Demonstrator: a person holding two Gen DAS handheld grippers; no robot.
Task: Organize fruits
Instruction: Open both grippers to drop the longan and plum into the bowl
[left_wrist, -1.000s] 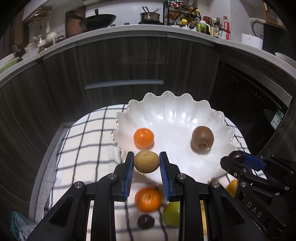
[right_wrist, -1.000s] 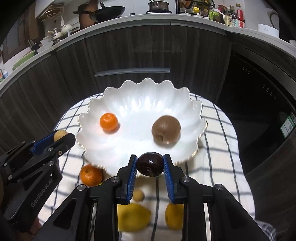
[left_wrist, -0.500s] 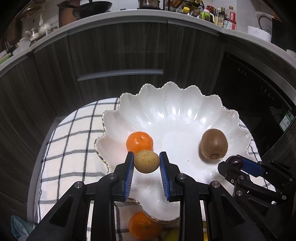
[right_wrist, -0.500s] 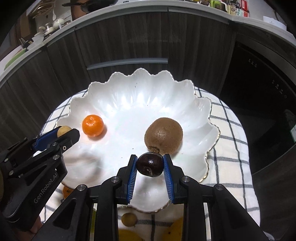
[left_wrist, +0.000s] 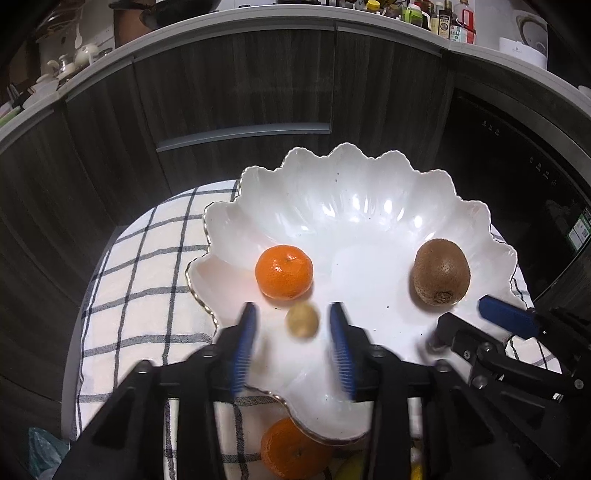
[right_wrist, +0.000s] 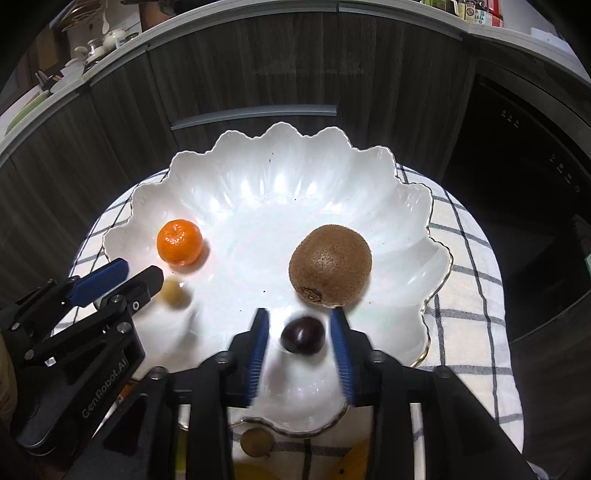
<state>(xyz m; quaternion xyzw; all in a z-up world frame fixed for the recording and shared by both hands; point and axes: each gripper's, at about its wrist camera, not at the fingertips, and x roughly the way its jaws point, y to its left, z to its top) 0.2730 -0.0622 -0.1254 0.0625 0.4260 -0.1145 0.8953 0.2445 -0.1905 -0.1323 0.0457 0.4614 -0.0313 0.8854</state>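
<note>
A white scalloped bowl (left_wrist: 369, 192) (right_wrist: 280, 162) sits on a checked cloth. In it lie a tangerine (left_wrist: 283, 271) (right_wrist: 180, 242) and a kiwi (left_wrist: 440, 271) (right_wrist: 330, 266). My left gripper (left_wrist: 293, 343) is open over the bowl's near left; a small tan fruit (left_wrist: 302, 319) (right_wrist: 173, 292) sits blurred between its fingers, free of them. My right gripper (right_wrist: 299, 343) is open over the bowl's near right; a dark round fruit (right_wrist: 303, 335) sits between its fingers, free of them. Each gripper shows in the other's view, the left (right_wrist: 122, 273) and the right (left_wrist: 476, 317).
A checked cloth (left_wrist: 147, 266) covers the small round table. Below the bowl's near rim lie another tangerine (left_wrist: 291, 452), a small tan fruit (right_wrist: 256, 441) and yellow fruit. Dark cabinets (left_wrist: 240, 92) stand behind, and a dark appliance (right_wrist: 524, 177) at the right.
Both grippers have opened over the bowl. The tan fruit has left the left fingers and the dark fruit has left the right fingers; both look blurred, dropping into the bowl.
</note>
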